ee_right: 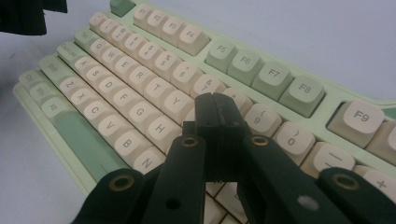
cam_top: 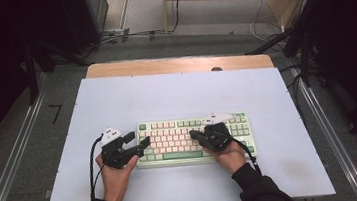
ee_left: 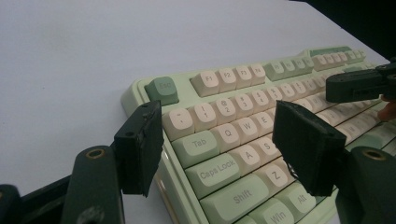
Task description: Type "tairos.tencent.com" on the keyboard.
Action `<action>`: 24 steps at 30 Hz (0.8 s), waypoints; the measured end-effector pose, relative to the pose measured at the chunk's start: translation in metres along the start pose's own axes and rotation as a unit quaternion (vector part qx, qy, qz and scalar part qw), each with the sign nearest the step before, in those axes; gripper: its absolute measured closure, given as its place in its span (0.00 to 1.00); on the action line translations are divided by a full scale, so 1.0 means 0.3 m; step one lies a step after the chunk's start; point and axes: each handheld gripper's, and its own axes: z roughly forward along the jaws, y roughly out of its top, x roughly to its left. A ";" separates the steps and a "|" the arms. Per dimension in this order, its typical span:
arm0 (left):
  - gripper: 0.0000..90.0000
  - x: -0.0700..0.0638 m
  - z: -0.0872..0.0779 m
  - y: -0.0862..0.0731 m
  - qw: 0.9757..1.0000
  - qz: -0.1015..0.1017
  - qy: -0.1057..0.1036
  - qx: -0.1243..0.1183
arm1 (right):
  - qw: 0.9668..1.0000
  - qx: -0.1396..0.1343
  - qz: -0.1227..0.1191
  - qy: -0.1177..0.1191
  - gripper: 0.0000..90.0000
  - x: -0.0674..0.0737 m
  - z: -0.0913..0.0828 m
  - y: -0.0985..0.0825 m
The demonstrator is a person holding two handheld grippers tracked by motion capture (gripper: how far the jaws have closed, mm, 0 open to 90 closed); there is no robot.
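Observation:
A mint-green keyboard [cam_top: 169, 131] with cream and green keys lies on the white mat, nearer its front. My left gripper [cam_top: 139, 140] hovers at the keyboard's left end, jaws open and empty. In the left gripper view, its pads [ee_left: 140, 144] frame the Tab, Q, A and Caps Lock keys of the keyboard [ee_left: 243, 107]. My right gripper [cam_top: 193, 134] is over the keyboard's middle, jaws shut with nothing between them. In the right gripper view, its closed tips [ee_right: 215, 107] sit just above the keys near 8 and 9 on the keyboard [ee_right: 140, 70]; whether they touch a key I cannot tell.
The white mat [cam_top: 166, 94] covers most of a wooden table [cam_top: 178, 65], whose far strip stays bare. Metal rails run along the floor on both sides. Cables and dark stands lie beyond the table's far edge.

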 end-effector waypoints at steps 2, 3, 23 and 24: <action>0.38 0.000 0.002 -0.001 1.000 0.001 -0.002 0.002 | 1.000 -0.001 -0.002 -0.004 0.97 0.003 0.000 0.001; 0.38 0.000 0.002 -0.001 1.000 0.001 -0.002 0.002 | 1.000 -0.001 -0.001 -0.007 0.97 0.003 0.000 0.002; 0.38 -0.005 0.006 -0.003 1.000 0.001 -0.004 0.002 | 1.000 0.018 0.011 -0.015 0.97 0.001 -0.007 0.011; 0.38 -0.004 0.006 -0.002 1.000 0.002 -0.004 0.003 | 1.000 0.015 0.010 -0.015 0.97 0.001 -0.011 0.013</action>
